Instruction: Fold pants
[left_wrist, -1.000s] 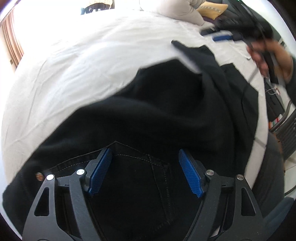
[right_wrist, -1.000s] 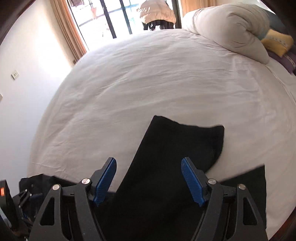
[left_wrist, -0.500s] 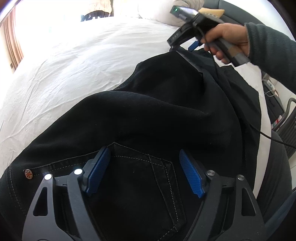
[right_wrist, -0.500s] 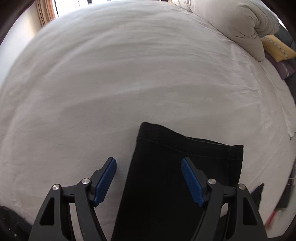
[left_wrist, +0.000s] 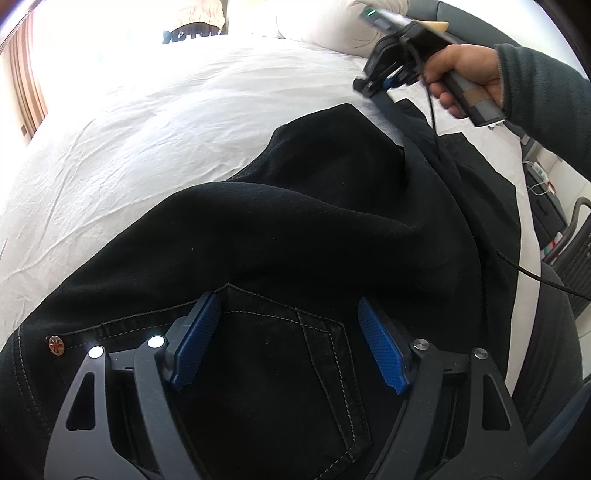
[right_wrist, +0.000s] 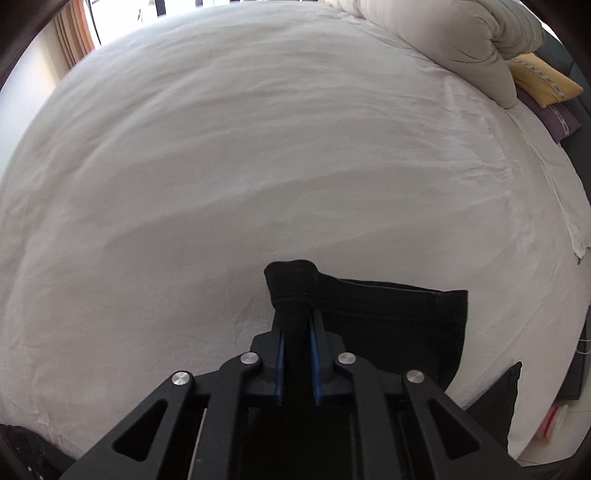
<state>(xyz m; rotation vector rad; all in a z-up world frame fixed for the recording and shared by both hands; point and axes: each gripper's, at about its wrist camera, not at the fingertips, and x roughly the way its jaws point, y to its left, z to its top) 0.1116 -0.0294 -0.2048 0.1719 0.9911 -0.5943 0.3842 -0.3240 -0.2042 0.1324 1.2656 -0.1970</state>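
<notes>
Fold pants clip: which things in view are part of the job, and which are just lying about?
Part of the job:
black pants
left gripper, open over the back pocket
right gripper, closing on the leg hem
white bed sheet

Lying about:
rolled duvet
yellow cushion
purple cushion

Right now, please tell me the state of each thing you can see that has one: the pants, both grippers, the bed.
Pants: spread on the bed, rumpled, not yet folded.
Pant leg hem: bunched between the right gripper's pads.
Right gripper: closing, pinching the hem.
Left gripper: open above the back pocket, holding nothing.
Bed sheet: wrinkled.
</notes>
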